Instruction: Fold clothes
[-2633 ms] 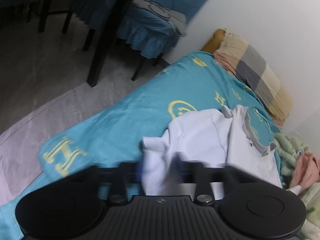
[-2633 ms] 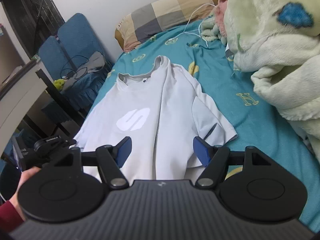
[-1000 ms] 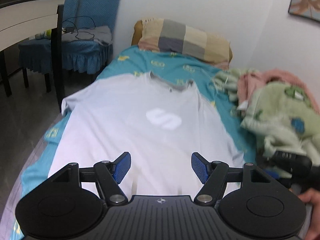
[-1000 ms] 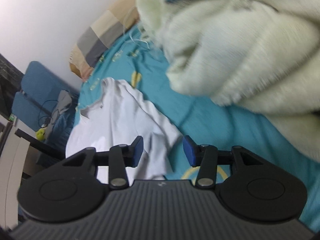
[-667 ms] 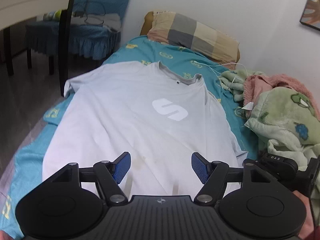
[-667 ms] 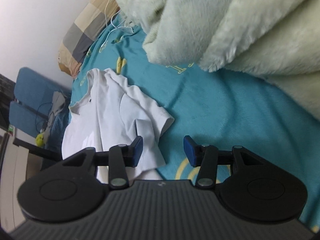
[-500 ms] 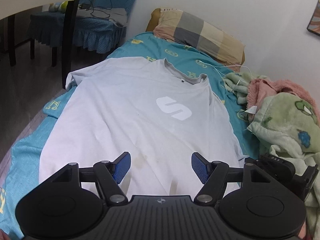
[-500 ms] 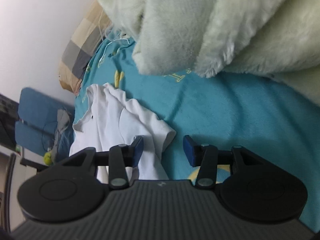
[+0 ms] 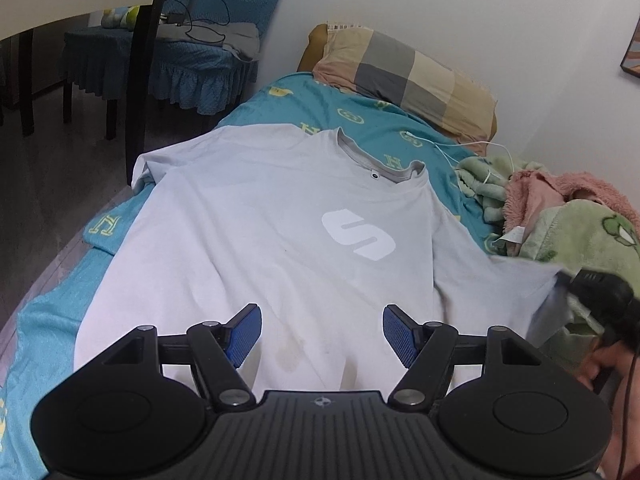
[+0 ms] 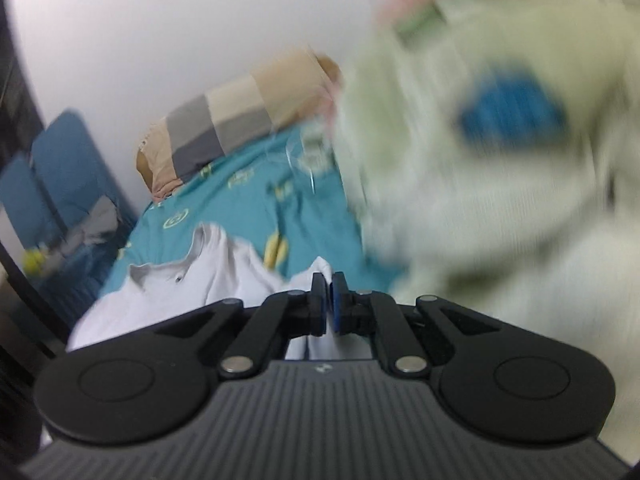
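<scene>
A pale grey T-shirt (image 9: 280, 240) with a white S logo lies spread face up on the teal bed sheet (image 9: 360, 120), collar toward the pillow. My left gripper (image 9: 322, 334) hovers open over the shirt's lower part, with nothing between its blue pads. At the right edge of the left wrist view my right gripper (image 9: 568, 280) has the shirt's right sleeve pulled out toward it. In the blurred right wrist view the right gripper (image 10: 329, 300) is shut on that sleeve (image 10: 320, 270), white cloth pinched between its pads.
A checked pillow (image 9: 404, 76) lies at the bed's head by the white wall. Green and pink fleece blankets (image 9: 560, 216) are heaped along the bed's right side. A white cable (image 9: 460, 148) trails near them. Blue-covered chairs (image 9: 180, 64) and a dark table leg (image 9: 140, 80) stand left of the bed.
My right gripper has closed on the shirt's right sleeve and lifted it outward, swinging so its view blurred. The left gripper stayed open and drifted slightly lower over the shirt.
</scene>
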Demonstrator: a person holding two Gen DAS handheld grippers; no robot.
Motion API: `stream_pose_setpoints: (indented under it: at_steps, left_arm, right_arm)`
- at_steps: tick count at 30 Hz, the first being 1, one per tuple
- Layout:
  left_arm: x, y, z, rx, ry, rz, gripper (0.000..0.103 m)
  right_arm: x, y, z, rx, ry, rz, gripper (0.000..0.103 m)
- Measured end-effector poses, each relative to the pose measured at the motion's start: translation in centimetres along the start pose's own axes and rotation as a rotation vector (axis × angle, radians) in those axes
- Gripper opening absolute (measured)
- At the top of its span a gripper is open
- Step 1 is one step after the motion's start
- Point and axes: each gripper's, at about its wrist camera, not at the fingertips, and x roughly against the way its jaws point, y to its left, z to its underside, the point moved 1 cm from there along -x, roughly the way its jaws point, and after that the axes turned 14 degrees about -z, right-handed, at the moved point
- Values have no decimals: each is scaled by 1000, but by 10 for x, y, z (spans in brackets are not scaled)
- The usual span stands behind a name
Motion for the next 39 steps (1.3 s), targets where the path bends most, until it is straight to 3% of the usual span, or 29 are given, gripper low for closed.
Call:
stream_pose_setpoints:
  at_steps: [4, 12, 14, 16, 19, 23, 29, 32, 39]
  left_arm:
    - [-5, 1, 0, -14, -2, 0, 70]
    - [-18, -6, 2, -38, 25, -11, 70]
    - [-19, -7, 5, -47, 34, -13, 70]
    - [-20, -8, 8, -52, 46, -12, 70]
    - [-20, -7, 11, -51, 61, -7, 70]
    - [-20, -7, 11, -49, 62, -6, 70]
    - [-26, -1, 9, -10, 91, -8, 70]
    - [-31, 2, 8, 7, 106, -6, 70]
    - [-45, 0, 7, 28, 131, -5, 70]
  right_arm:
    - [-14, -1, -25, 118, 23, 25, 6]
    - [-11, -30, -20, -90, 137, -50, 12]
    - [5, -32, -16, -171, 136, -80, 20]
    - [21, -30, -13, -247, 113, -112, 53]
    - [38, -22, -4, -330, 67, -156, 70]
    - [24, -27, 14, -440, 142, -184, 70]
    - [-25, -44, 54, -478, 209, -40, 70]
    - [-45, -53, 60, -493, 183, -41, 70]
    - [-80, -62, 60, -395, 47, 9, 70]
